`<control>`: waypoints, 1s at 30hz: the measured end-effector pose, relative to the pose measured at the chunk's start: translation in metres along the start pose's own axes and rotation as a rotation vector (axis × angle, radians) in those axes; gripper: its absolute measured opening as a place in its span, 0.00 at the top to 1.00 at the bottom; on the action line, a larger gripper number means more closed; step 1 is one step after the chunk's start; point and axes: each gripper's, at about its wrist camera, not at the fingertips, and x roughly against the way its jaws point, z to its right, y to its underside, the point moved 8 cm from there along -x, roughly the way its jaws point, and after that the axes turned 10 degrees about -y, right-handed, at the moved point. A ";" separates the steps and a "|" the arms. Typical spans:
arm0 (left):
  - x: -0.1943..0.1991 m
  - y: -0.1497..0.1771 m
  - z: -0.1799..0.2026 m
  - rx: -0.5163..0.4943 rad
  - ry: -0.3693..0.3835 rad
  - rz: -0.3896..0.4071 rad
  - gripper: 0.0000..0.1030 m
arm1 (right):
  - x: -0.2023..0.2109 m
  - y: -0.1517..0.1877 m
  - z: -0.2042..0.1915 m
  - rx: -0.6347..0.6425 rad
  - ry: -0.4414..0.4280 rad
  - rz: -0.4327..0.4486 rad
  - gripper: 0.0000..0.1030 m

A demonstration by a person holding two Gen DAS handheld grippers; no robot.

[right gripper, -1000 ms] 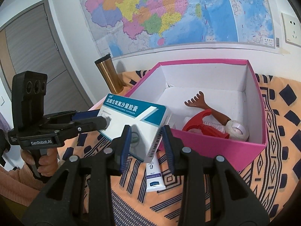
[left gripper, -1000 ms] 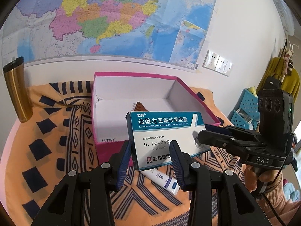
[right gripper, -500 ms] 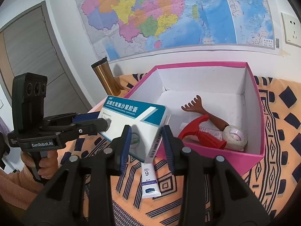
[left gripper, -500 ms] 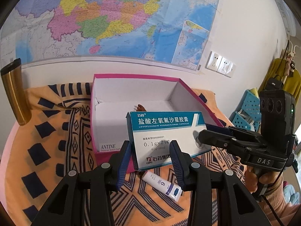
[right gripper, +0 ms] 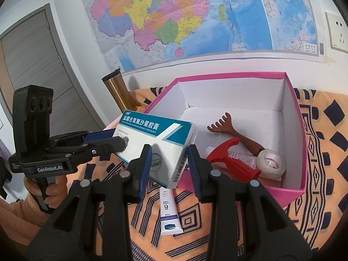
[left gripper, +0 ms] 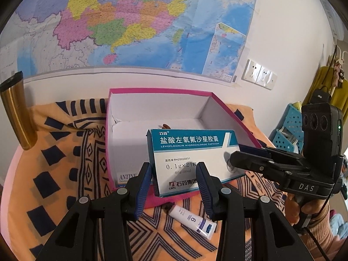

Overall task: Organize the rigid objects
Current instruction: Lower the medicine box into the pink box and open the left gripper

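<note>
A white and teal medicine box point(left gripper: 191, 152) point(right gripper: 156, 143) hangs in the air just in front of the open pink box point(left gripper: 158, 90) point(right gripper: 293, 130). My left gripper point(left gripper: 175, 182) point(right gripper: 118, 140) is shut on its left end. My right gripper point(right gripper: 169, 165) point(left gripper: 235, 154) is shut on its right end, by the barcode side. Inside the pink box lie a brown rake-shaped scratcher point(right gripper: 219, 126), a red plastic tool point(right gripper: 230, 161) and a roll of white tape point(right gripper: 270, 163). A small white tube point(left gripper: 193, 219) point(right gripper: 168, 213) lies on the cloth under the held box.
An orange patterned cloth point(left gripper: 54, 174) covers the table. A gold tumbler point(left gripper: 15, 113) point(right gripper: 119, 93) stands at the back left by the wall with the map. A blue perforated basket point(left gripper: 289, 128) sits beyond the table's right edge. A hand holds each gripper's handle.
Both grippers have risen slightly with the medicine box between them. More of the white tube and of the pink box's inside now shows.
</note>
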 end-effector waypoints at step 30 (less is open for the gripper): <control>-0.017 -0.007 -0.005 -0.005 -0.027 -0.019 0.60 | -0.015 -0.005 0.013 -0.041 0.014 -0.013 0.64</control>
